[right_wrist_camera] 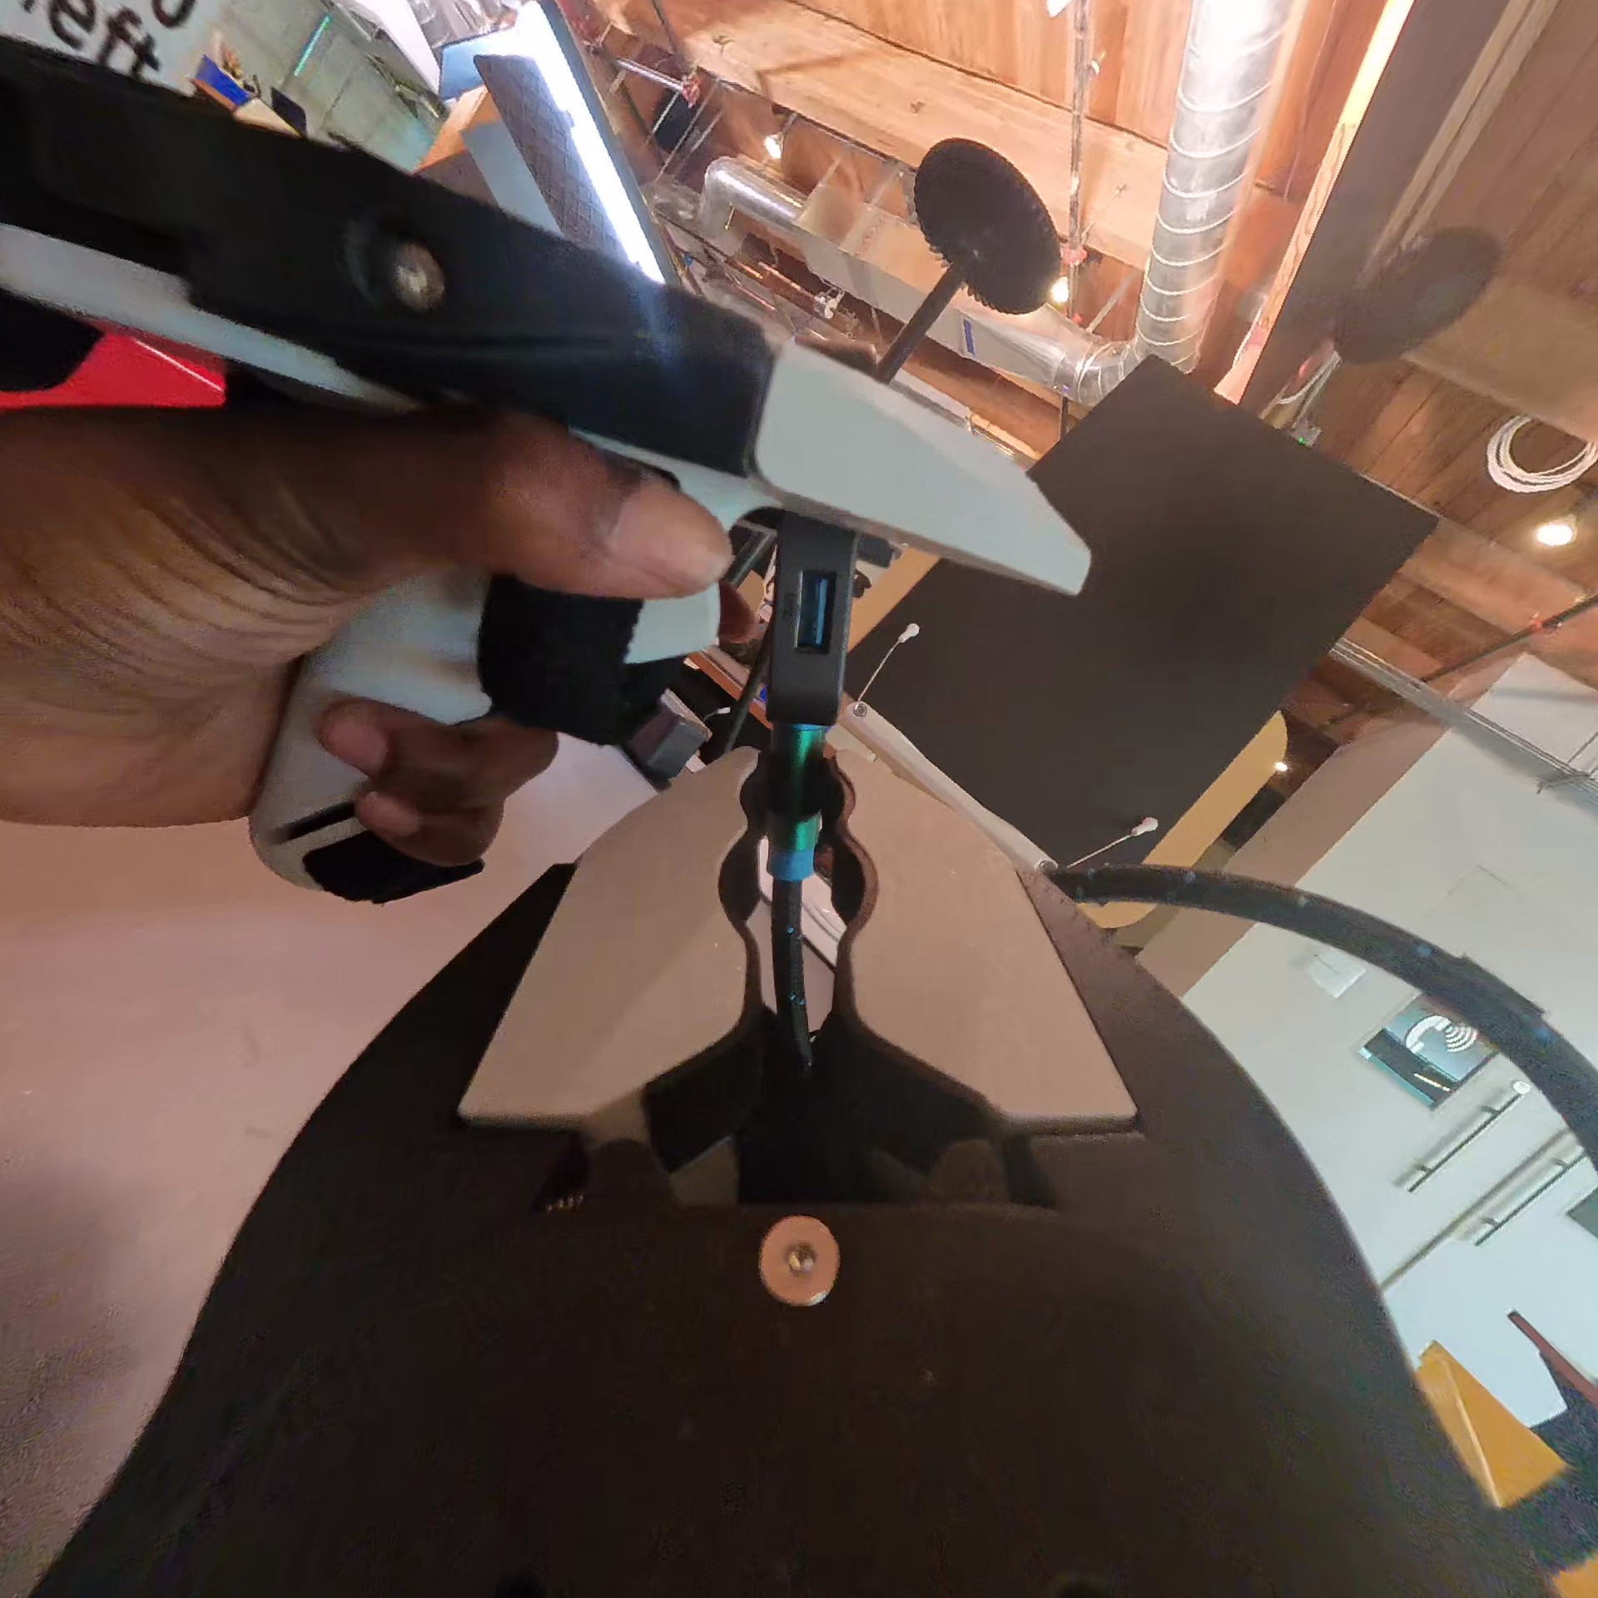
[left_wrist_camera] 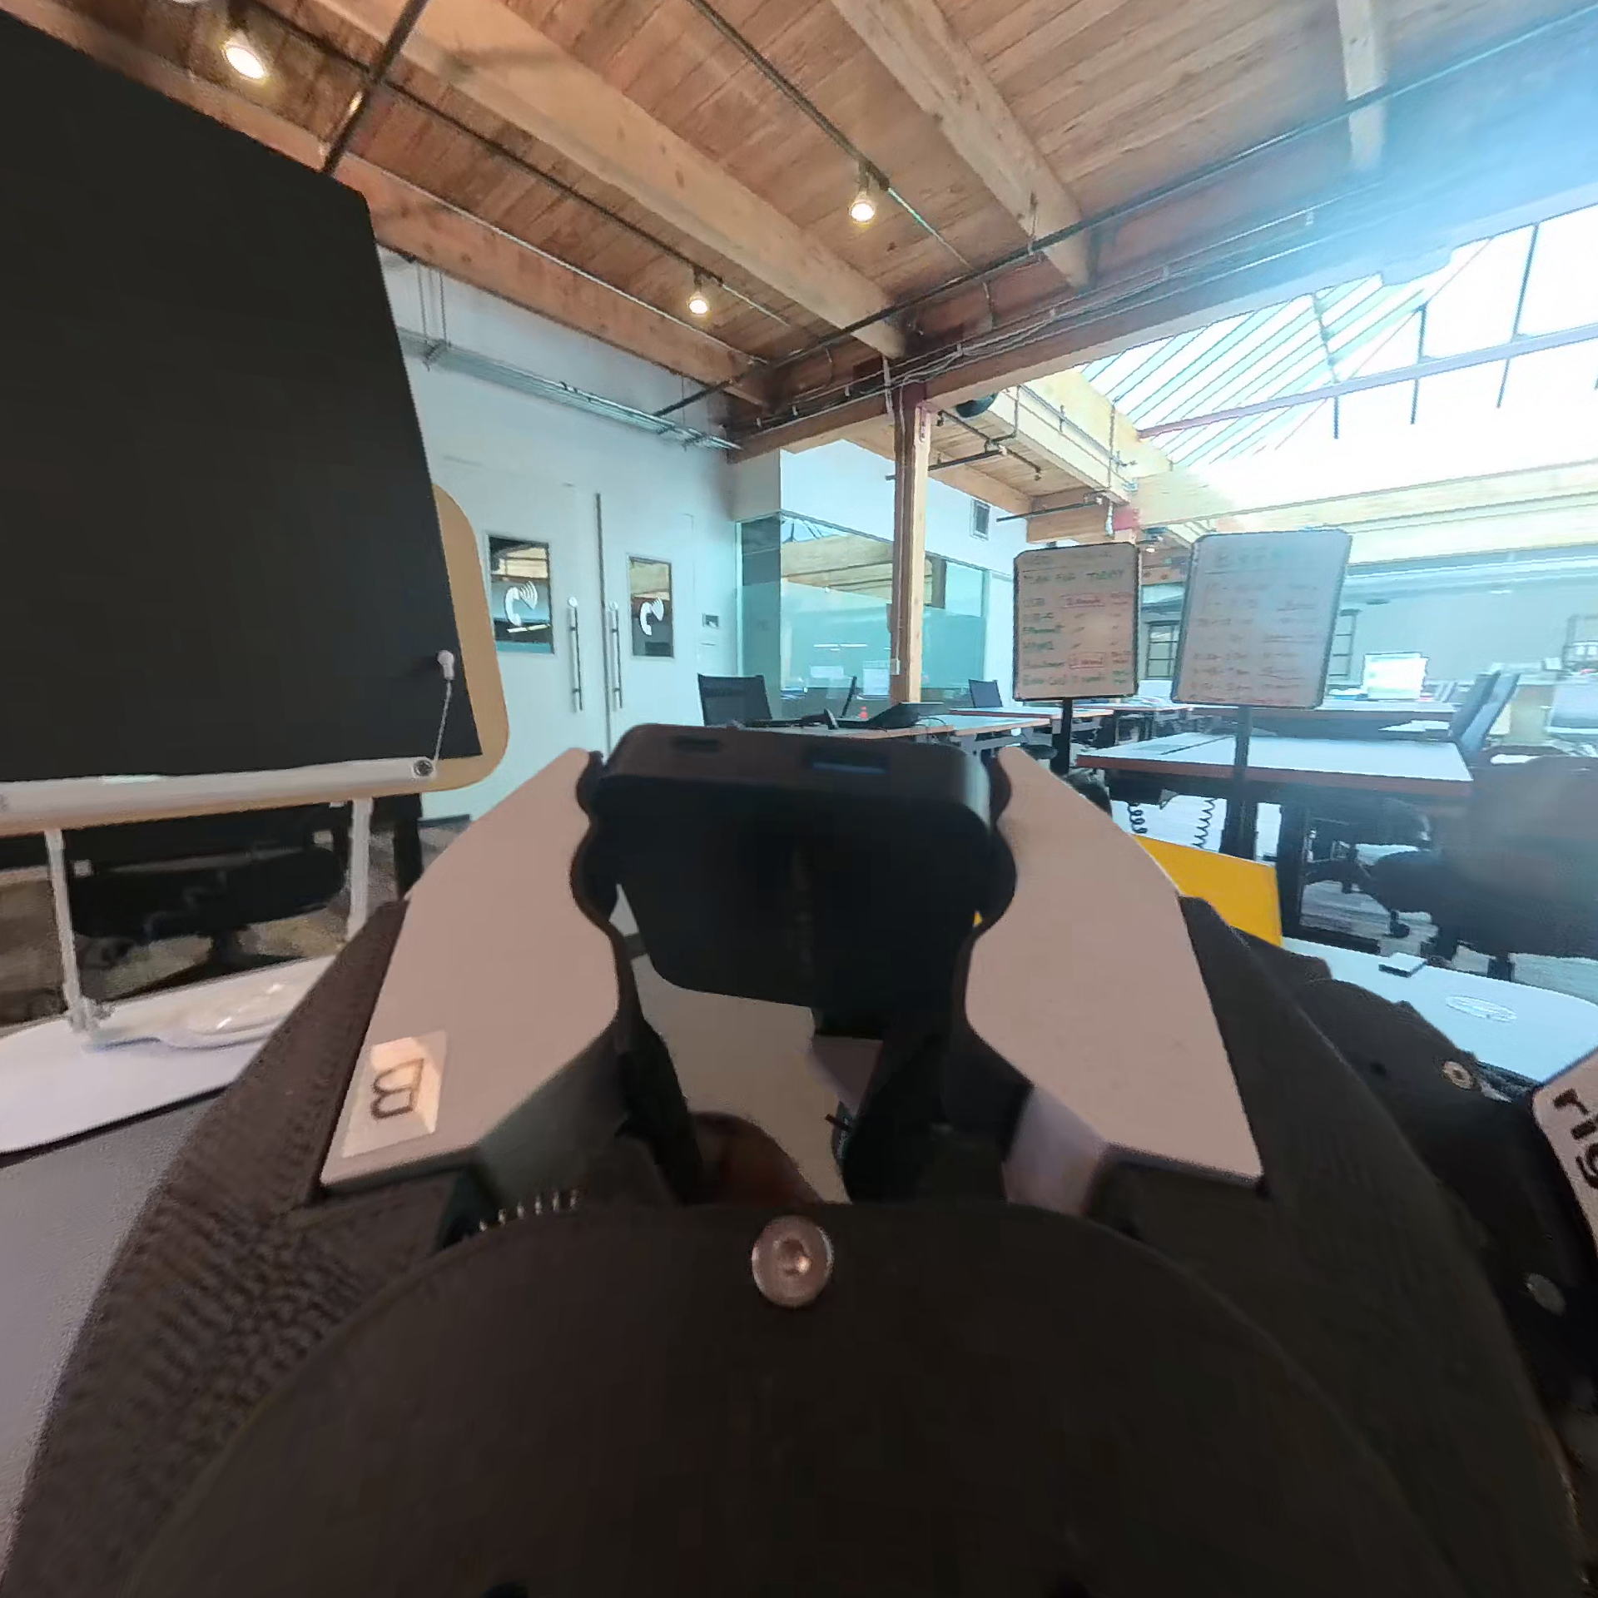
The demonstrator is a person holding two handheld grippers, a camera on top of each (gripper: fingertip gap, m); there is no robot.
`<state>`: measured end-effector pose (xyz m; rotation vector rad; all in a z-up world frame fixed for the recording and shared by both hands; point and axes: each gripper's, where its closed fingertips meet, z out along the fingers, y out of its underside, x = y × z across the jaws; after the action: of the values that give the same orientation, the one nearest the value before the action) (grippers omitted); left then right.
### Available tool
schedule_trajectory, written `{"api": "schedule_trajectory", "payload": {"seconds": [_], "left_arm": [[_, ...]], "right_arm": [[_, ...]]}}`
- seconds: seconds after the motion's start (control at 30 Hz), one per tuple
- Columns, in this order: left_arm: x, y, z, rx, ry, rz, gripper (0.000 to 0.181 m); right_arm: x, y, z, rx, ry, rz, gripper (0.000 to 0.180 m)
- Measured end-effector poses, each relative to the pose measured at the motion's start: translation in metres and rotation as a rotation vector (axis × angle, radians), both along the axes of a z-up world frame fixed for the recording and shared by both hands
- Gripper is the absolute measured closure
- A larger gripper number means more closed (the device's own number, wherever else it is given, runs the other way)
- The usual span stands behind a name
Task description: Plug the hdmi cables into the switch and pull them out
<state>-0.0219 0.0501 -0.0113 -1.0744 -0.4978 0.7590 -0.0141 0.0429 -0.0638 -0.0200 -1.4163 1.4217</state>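
Between our right fingers: we have the right gripper (right_wrist_camera: pixel 800 830) pinching the cable plug (right_wrist_camera: pixel 791 808), green metal with a blue band, pressed in from both sides.
Cable: the black cord (right_wrist_camera: pixel 791 977) runs back down through the gap toward us, with slack looping off to the right.
Just ahead, the switch: the small black switch (right_wrist_camera: pixel 806 623) sits end-on, the plug's nose meeting its lower end; how deep it is seated, we cannot tell.
Left gripper: the left gripper (left_wrist_camera: pixel 791 852) is clamped on the switch (left_wrist_camera: pixel 791 865) across its width, held up off the table (left_wrist_camera: pixel 112 1211).
Hand: a hand (right_wrist_camera: pixel 259 623) squeezes that left handle.
Risk: if we push or pull off-axis, the plug may jam or bend in its port.
Risk two: the switch could twist or slip between the left fingers, since the grip is only on its sides.
Far back: black board (left_wrist_camera: pixel 190 484), office desks.
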Motion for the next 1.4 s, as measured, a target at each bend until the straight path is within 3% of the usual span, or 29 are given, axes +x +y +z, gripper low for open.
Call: {"api": "schedule_trajectory", "payload": {"seconds": [0.6,0.63,0.7,0.73,0.83,0.93,1.13,1.27,1.4], "left_arm": [[-0.018,-0.025,-0.007,0.137,-0.178,-0.039,0.102],[-0.02,-0.031,-0.004,0.177,-0.176,-0.034,0.101],[-0.014,-0.085,0.031,0.417,-0.076,0.012,0.102],[-0.013,-0.108,0.038,0.48,-0.066,0.02,0.102],[-0.025,-0.125,0.023,0.498,-0.126,0.016,0.102],[-0.031,-0.105,0.017,0.458,-0.166,-0.061,0.102],[-0.026,-0.085,0.012,0.333,-0.127,-0.057,0.102],[-0.034,-0.079,-0.001,0.303,-0.178,-0.067,0.102],[-0.038,-0.075,-0.008,0.315,-0.224,-0.1,0.101]], "right_arm": [[-0.005,-0.02,-0.009,0.044,-0.115,0.037,0.168],[-0.009,-0.018,-0.015,0.066,-0.148,0.021,0.169],[-0.032,-0.007,-0.054,0.209,-0.278,-0.077,0.168],[-0.035,-0.002,-0.058,0.197,-0.275,-0.071,0.169],[-0.03,-0.004,-0.034,-0.005,-0.3,0.068,0.169],[-0.017,-0.013,-0.019,-0.097,-0.349,0.198,0.169],[-0.003,0.007,0.011,-0.277,-0.347,0.358,0.169],[-0.001,0.035,0.056,-0.406,-0.274,0.39,0.169],[-0.022,0.097,0.114,-0.497,-0.214,0.233,0.169]]}}
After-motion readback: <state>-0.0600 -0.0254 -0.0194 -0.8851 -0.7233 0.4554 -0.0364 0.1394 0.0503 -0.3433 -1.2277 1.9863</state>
